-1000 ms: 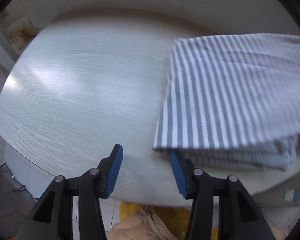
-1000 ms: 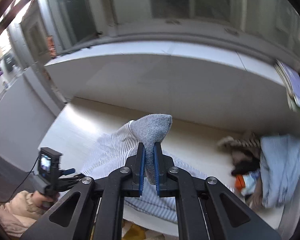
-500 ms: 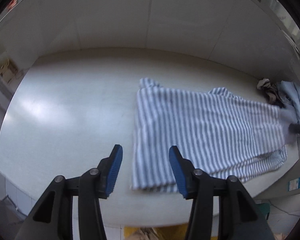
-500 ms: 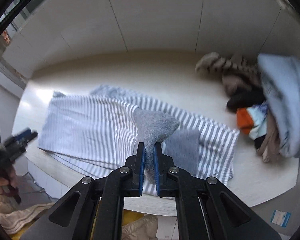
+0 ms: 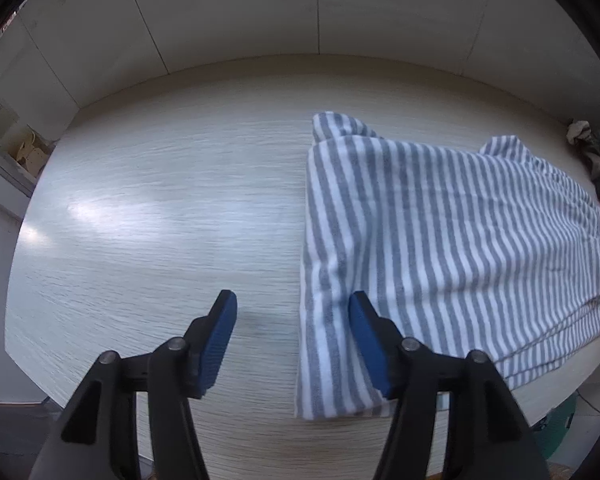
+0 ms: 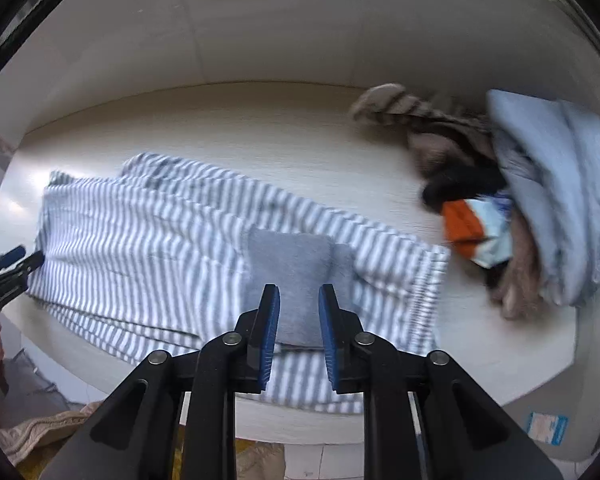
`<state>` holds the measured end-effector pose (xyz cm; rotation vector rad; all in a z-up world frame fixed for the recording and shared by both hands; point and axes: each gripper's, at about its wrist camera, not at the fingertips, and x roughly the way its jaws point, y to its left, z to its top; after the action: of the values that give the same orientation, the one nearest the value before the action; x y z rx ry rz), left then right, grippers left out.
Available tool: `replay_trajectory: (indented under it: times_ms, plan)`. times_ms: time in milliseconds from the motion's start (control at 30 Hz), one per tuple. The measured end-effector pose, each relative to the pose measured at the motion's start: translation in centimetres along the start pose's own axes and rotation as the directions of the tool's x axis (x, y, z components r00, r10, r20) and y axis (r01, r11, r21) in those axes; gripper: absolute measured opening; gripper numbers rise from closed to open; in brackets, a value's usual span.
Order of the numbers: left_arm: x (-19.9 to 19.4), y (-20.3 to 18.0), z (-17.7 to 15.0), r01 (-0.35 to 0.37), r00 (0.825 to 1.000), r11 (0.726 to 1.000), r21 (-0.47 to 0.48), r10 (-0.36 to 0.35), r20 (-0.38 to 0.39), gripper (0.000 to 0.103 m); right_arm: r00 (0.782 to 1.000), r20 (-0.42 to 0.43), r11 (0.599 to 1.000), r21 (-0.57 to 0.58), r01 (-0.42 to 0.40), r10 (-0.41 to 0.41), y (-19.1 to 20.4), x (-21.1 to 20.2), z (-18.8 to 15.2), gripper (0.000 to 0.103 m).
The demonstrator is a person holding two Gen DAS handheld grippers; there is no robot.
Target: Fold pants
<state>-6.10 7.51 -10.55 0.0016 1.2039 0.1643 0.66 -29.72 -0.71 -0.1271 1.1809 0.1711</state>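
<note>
Grey-and-white striped pants [image 5: 440,240] lie flat on the pale wooden table [image 5: 160,208], folded lengthwise; in the right wrist view the pants [image 6: 148,248] stretch from left to the waistband at right. A grey cuff piece [image 6: 292,276] lies on top of them. My left gripper [image 5: 292,320] is open and empty, just above the pants' left end, its right finger over the cloth. My right gripper [image 6: 298,312] is open and empty above the grey cuff. The left gripper also shows at the right wrist view's left edge [image 6: 8,268].
A heap of other clothes [image 6: 520,200], light blue, brown, black and orange, sits at the table's right end near the waistband. A white wall runs behind the table. The table's front edge is close below both grippers.
My right gripper has opened and let go of the grey cuff, which now lies on the pants. My left gripper has come lower and closer to the pants' left end.
</note>
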Motion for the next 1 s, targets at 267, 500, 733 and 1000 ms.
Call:
replay_trajectory:
  times_ms: [267,500,733,1000]
  plan:
    - [0.0,2.5,-0.5,-0.064,0.998,0.998,0.002,0.064,0.011,0.065,0.996,-0.055,0.997,-0.032,0.066,-0.068,-1.6,6.6,-1.0,0.051]
    - [-0.3,2.4,-0.1,-0.057,0.998,0.998,0.016,0.057,0.028,0.066,0.999,-0.026,0.997,0.067,0.043,-0.041,-3.8,5.4,-0.1,0.052]
    - [-1.1,1.5,1.1,-0.033,0.996,0.999,0.014,0.032,0.08,0.066,0.998,0.029,0.999,-0.018,-0.048,0.048,-0.9,4.8,1.6,0.052]
    - [0.4,2.5,1.0,-0.101,0.994,0.995,-0.013,0.101,0.034,0.071,1.0,-0.019,0.999,0.049,-0.004,0.004,-3.2,8.6,2.2,0.065]
